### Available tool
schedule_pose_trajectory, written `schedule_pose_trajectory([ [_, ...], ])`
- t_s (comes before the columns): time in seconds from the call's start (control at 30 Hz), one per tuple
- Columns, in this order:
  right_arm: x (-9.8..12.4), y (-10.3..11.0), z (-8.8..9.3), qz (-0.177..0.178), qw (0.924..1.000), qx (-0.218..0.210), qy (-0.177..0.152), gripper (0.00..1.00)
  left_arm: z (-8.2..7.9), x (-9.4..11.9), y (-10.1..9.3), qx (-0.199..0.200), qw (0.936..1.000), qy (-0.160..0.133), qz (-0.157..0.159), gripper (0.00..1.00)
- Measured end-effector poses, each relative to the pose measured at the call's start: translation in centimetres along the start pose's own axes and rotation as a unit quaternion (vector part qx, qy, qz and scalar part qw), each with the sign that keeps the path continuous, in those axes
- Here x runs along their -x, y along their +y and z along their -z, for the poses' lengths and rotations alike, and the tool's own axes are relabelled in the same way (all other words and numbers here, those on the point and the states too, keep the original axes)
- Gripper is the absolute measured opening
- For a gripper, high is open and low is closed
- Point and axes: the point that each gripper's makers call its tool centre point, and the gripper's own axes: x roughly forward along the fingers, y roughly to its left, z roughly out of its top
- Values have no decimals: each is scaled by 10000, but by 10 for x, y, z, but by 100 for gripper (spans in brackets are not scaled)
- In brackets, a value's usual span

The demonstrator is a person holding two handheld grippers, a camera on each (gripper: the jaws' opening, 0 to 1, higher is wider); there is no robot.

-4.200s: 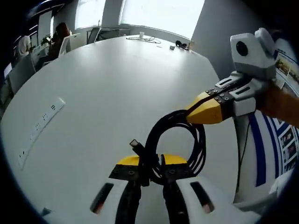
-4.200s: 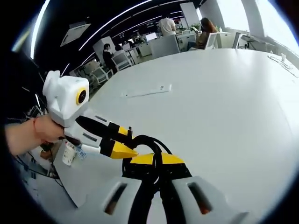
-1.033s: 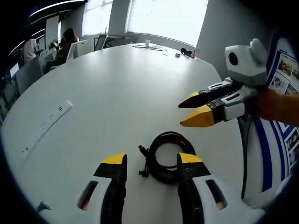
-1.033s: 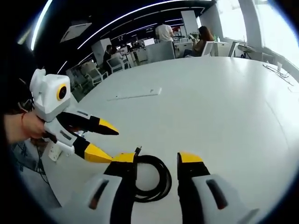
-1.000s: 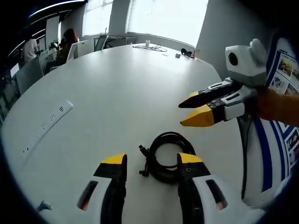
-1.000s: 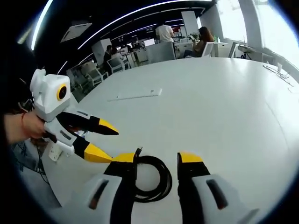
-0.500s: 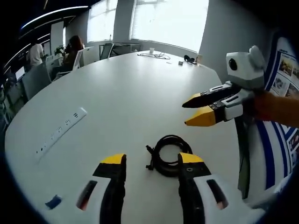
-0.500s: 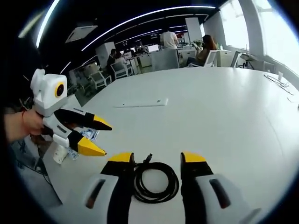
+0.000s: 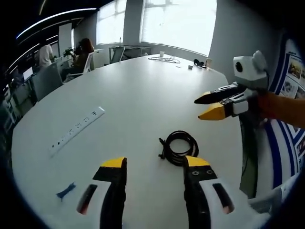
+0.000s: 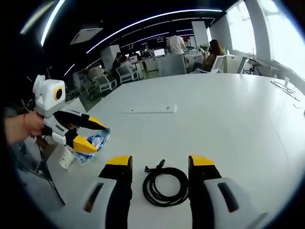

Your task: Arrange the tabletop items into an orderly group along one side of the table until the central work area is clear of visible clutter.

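Black cable (image 9: 178,147) coiled in loose loop on table (image 9: 124,100), both grippers' jaws spread.

I see bright windows (image 9: 178,21) beyond my white table (image 9: 128,100). Ceiling light strips (image 10: 143,21) run over office chairs (image 10: 125,72).

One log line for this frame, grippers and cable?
left gripper: open | right gripper: open | cable: coiled, lying on table, ungripped
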Motion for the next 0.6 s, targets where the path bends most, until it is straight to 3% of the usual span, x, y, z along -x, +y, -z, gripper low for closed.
schedule_pose_trajectory([
  [0.33, 7, 22, -12, -100, 9999, 101, -81, 45, 7, 41, 14, 60, 9997, -82, -224, 49],
  [0.6, 10, 43, -18, -193, 9996, 178, -131, 45, 23, 75, 26, 179, 9988, -133, -427, 49],
])
